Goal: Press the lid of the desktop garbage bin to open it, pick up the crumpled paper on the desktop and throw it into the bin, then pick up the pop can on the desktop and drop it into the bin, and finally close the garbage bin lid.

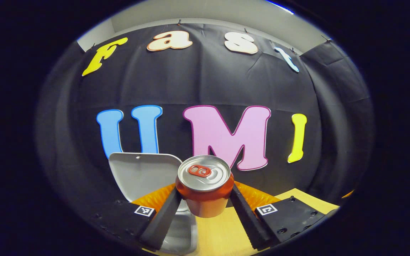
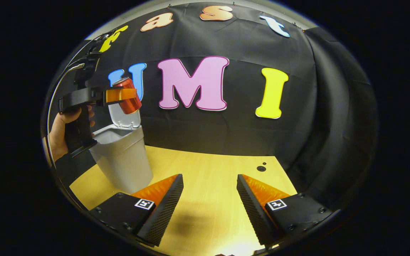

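While the left gripper [image 1: 205,199] clamps the pop can [image 1: 204,185] above the open bin [image 2: 121,156], its lid [image 1: 144,174] stands raised. The right gripper [image 2: 208,206] hangs wide apart, holding nothing, over the desktop [image 2: 208,167].

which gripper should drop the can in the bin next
Left. The left gripper already clamps the pop can, held above the open bin with its lid up. The right gripper is open and empty over the table.

The left gripper [image 1: 205,199] is clamping both fingers closed, raised high; the right gripper [image 2: 208,202] is hanging spread apart.
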`<action>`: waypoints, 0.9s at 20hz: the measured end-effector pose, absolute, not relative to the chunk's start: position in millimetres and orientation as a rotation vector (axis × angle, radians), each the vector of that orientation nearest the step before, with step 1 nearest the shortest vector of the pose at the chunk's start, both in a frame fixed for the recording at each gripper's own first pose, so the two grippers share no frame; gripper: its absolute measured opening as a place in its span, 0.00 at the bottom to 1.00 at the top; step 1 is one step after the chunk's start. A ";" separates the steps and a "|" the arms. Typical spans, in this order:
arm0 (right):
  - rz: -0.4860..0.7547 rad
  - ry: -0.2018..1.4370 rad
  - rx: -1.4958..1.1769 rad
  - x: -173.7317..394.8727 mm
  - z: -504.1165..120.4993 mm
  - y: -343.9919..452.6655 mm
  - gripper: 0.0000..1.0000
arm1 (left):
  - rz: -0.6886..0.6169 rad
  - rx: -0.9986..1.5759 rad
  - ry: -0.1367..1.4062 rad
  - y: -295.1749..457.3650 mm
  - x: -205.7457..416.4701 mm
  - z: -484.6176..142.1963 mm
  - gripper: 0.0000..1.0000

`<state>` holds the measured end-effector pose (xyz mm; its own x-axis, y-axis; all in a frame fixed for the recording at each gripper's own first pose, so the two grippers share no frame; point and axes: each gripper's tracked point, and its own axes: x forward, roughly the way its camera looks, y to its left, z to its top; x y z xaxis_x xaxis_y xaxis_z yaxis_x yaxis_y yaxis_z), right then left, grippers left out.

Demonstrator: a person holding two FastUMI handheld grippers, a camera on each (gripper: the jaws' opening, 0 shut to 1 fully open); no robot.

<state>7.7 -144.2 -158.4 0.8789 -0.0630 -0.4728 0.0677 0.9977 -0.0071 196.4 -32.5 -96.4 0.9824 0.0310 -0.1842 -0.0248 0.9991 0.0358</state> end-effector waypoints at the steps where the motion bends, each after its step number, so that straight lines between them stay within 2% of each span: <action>1: -0.061 0.489 0.010 6.9 -155.4 -139.6 0.98 | 0.044 0.038 0.186 -20.1 196.2 -97.6 0.88; 5: -0.039 0.492 0.011 1.5 -153.8 -124.9 0.98 | 0.104 0.063 0.247 27.1 190.7 -127.0 0.89; 11: -0.052 0.515 0.030 -11.4 -158.5 -124.9 0.98 | 0.182 -0.053 0.393 75.6 169.6 -196.8 0.89; 18: -0.074 0.552 0.046 -23.8 -168.4 -128.7 0.98 | 0.258 -0.039 0.439 96.4 156.3 -212.2 0.91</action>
